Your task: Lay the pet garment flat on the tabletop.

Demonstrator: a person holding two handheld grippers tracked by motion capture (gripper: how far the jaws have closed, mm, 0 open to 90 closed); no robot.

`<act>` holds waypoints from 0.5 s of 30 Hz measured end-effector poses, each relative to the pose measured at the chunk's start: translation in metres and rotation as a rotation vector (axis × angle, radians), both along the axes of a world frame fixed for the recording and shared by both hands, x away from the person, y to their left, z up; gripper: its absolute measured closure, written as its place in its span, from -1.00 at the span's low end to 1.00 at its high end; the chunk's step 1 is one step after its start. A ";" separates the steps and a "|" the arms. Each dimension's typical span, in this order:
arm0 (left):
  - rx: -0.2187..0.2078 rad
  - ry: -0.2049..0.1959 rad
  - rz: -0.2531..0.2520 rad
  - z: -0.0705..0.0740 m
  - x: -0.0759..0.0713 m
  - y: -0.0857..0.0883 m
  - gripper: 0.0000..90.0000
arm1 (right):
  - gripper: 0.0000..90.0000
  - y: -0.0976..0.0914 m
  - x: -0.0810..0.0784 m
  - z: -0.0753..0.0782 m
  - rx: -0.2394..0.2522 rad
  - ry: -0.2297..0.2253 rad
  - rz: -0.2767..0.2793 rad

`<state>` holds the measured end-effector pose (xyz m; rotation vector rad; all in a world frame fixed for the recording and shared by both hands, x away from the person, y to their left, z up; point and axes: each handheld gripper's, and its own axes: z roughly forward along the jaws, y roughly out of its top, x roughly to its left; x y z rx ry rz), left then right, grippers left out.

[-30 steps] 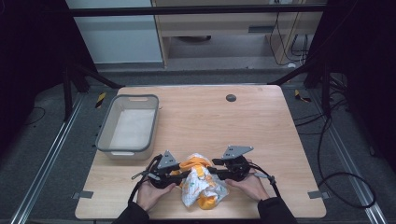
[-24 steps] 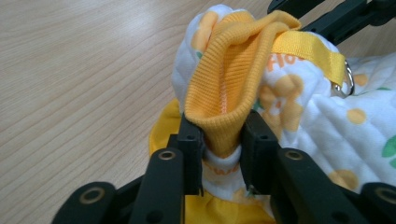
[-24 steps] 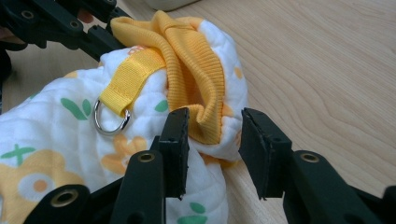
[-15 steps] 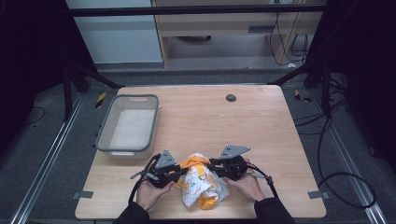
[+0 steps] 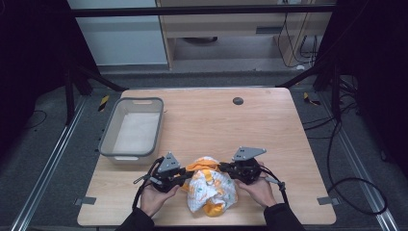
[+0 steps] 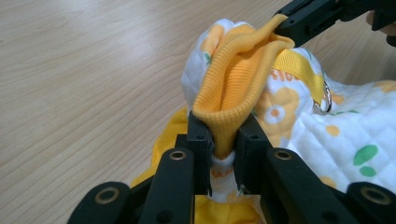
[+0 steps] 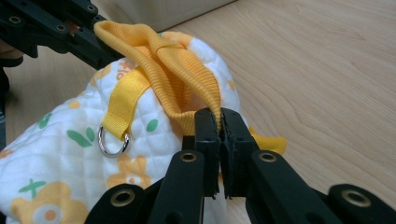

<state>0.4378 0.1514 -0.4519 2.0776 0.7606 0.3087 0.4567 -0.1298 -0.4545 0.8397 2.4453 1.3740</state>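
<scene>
A grey tub (image 5: 132, 130) sits on the counter (image 5: 269, 125), well apart from the left fingers and beyond them. The left gripper (image 5: 185, 175) lies at the left edge of a white quilted garment (image 5: 211, 190) with orange flowers. Its fingers (image 6: 201, 140) are pinched on the orange ribbed collar (image 6: 233, 88), which bunches up thick between them. The garment lies on the counter between the two grippers, near the front edge. A yellow strap (image 7: 123, 105) with a metal ring (image 7: 112, 140) hangs on it just left of the right fingers. The right gripper (image 5: 226, 168) sits at the garment's right edge. Its fingers (image 7: 208, 135) have just been closing and now clamp a thin fold of the same collar, nearly meeting.
</scene>
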 end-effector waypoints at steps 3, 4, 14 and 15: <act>-0.009 -0.018 0.008 0.005 0.000 -0.003 0.74 | 0.92 -0.005 -0.003 0.007 0.013 -0.001 -0.012; -0.009 -0.018 0.008 0.005 0.000 -0.003 0.74 | 0.92 -0.007 -0.003 0.008 0.019 0.000 -0.015; -0.039 -0.045 0.025 0.020 0.000 -0.009 0.74 | 0.92 -0.017 -0.007 0.022 0.046 -0.009 -0.039; -0.037 -0.050 0.025 0.022 0.000 -0.009 0.74 | 0.92 -0.018 -0.008 0.024 0.044 -0.015 -0.042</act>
